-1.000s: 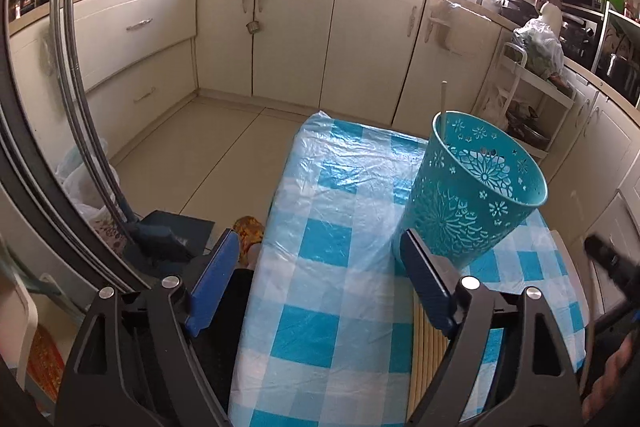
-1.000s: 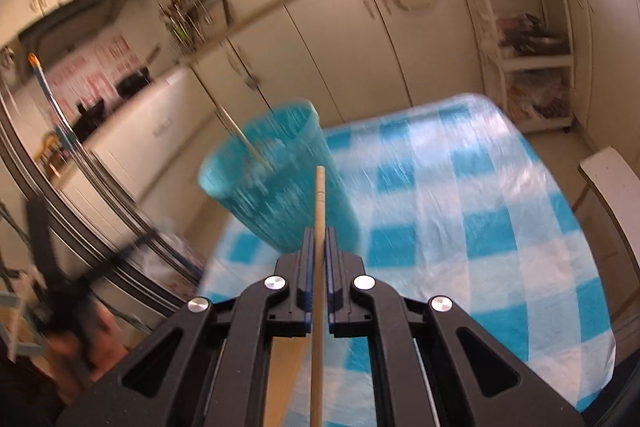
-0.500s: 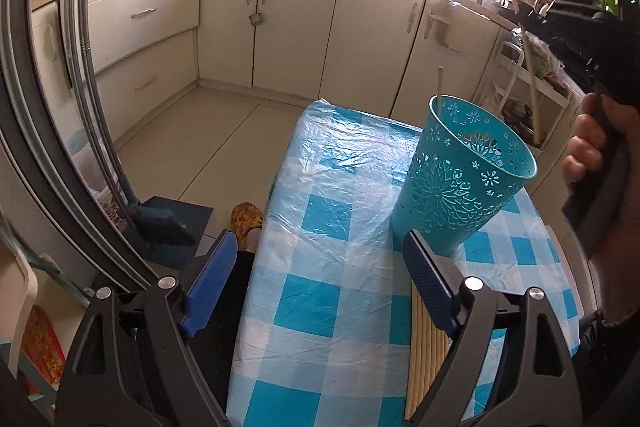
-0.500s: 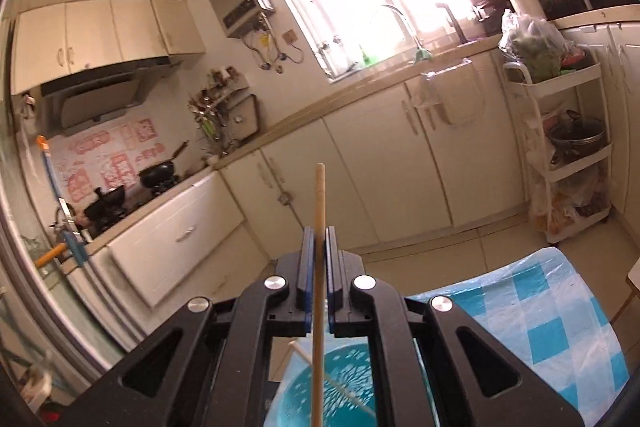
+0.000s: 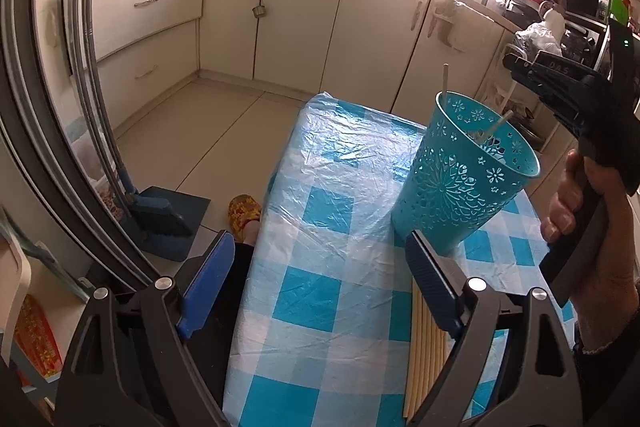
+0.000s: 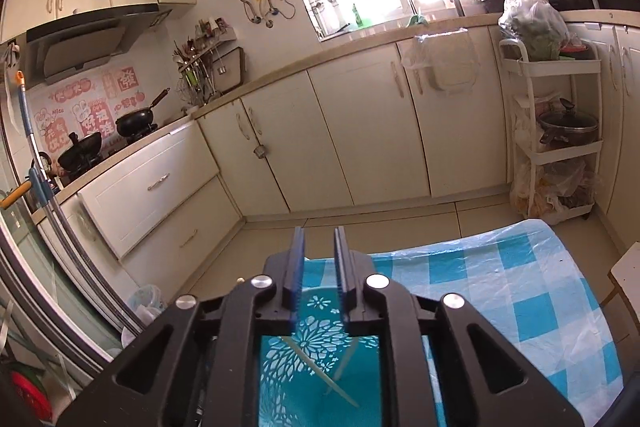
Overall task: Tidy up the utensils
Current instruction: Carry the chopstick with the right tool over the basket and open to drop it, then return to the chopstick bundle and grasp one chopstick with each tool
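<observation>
A teal perforated holder cup stands on the blue-checked table with two pale chopsticks leaning inside it. My right gripper is right above the cup, fingers slightly apart and empty; two chopsticks lie in the cup below it. It shows in the left wrist view over the cup's right rim. My left gripper is open and empty, low over the table's near end. A row of chopsticks lies on the table beside its right finger.
Cream kitchen cabinets run along the far walls. A dustpan and brush stand on the floor left of the table. A white trolley rack with a pot stands at the right. A white stool edge is beside the table.
My right gripper has opened and let its chopstick drop into the cup, which now holds two. It stayed above the cup. My left gripper has barely moved.
</observation>
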